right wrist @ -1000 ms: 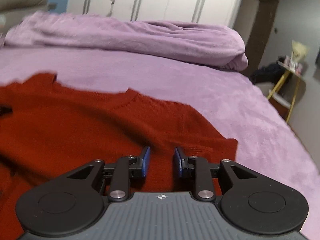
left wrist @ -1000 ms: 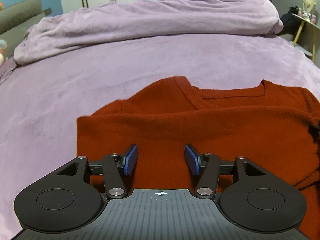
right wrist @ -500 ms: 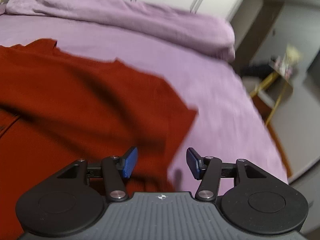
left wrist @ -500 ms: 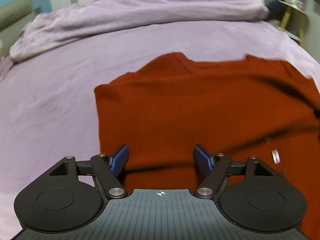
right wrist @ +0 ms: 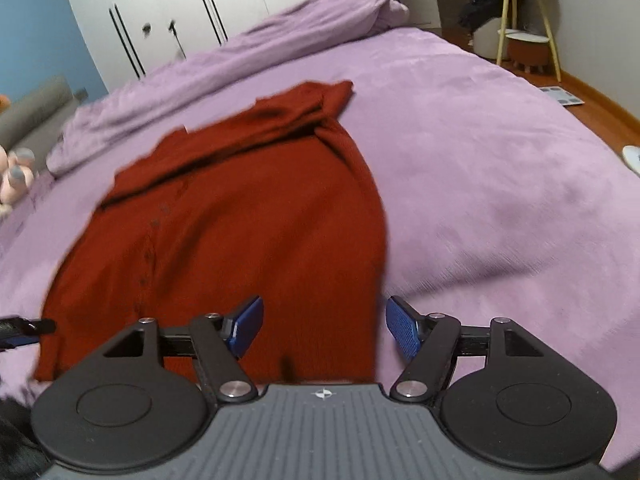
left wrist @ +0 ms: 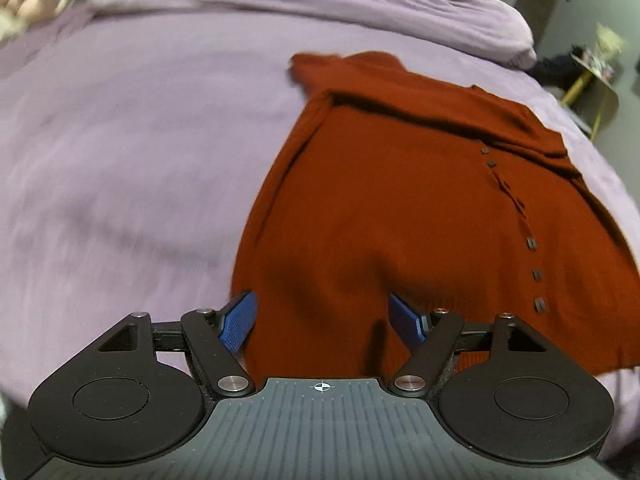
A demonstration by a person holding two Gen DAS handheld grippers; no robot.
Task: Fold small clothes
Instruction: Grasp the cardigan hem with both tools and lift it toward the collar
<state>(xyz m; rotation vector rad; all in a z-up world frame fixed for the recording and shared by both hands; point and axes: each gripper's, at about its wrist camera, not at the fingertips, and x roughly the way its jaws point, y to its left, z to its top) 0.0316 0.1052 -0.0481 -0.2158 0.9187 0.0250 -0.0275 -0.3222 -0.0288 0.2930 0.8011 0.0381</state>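
Note:
A rust-red knit cardigan (left wrist: 400, 200) with a row of small buttons lies flat on the purple bed, sleeves folded across its upper part. It also shows in the right wrist view (right wrist: 240, 216). My left gripper (left wrist: 324, 322) is open and empty, over the cardigan's near left hem corner. My right gripper (right wrist: 324, 326) is open and empty, over the near right hem corner, its right finger above bare bedspread.
The purple bedspread (left wrist: 120, 160) spreads wide around the cardigan, with a rolled purple duvet (right wrist: 280, 40) along the far side. A white wardrobe (right wrist: 180, 8), a yellow-legged side table (right wrist: 524, 20) and soft toys (right wrist: 16, 176) stand beyond the bed.
Both grippers have opened wider and drawn back from the collar area to the cardigan's near hem. The sleeves now lie folded across the top of the cardigan.

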